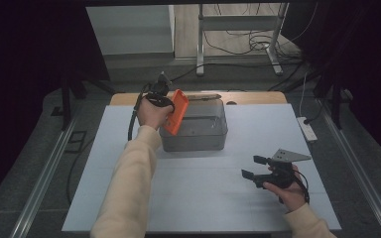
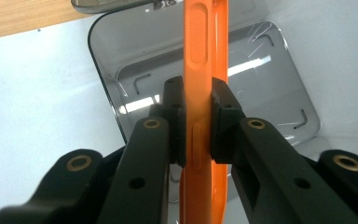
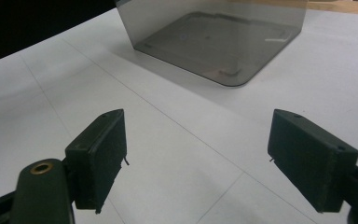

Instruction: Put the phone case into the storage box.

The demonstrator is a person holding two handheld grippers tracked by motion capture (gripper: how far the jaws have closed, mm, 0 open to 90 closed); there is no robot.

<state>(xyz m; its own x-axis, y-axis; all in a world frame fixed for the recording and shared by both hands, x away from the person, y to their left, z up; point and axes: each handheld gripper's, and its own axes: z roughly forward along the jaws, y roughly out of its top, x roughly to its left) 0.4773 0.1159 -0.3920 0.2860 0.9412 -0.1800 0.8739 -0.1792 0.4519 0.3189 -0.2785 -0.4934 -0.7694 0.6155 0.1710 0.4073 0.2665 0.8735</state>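
The left gripper [image 1: 171,106] is clamped on a flat orange plastic phone case [image 1: 174,112], held above the left rim of the smoky transparent plastic box [image 1: 213,139] at the far middle of the white worktop [image 1: 203,193]. In the high view the case's long axis slants from upper right down to lower left. The left gripper view shows its thin edge with button cut-outs pinched between both pads [image 2: 175,122], over the box's bare floor. The right gripper [image 1: 254,167], near right, stands wide apart with nothing in it.

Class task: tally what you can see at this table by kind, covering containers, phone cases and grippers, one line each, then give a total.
Clear grey box: 1
Orange phone case: 1
Grippers, left gripper and right gripper: 2
Total: 4
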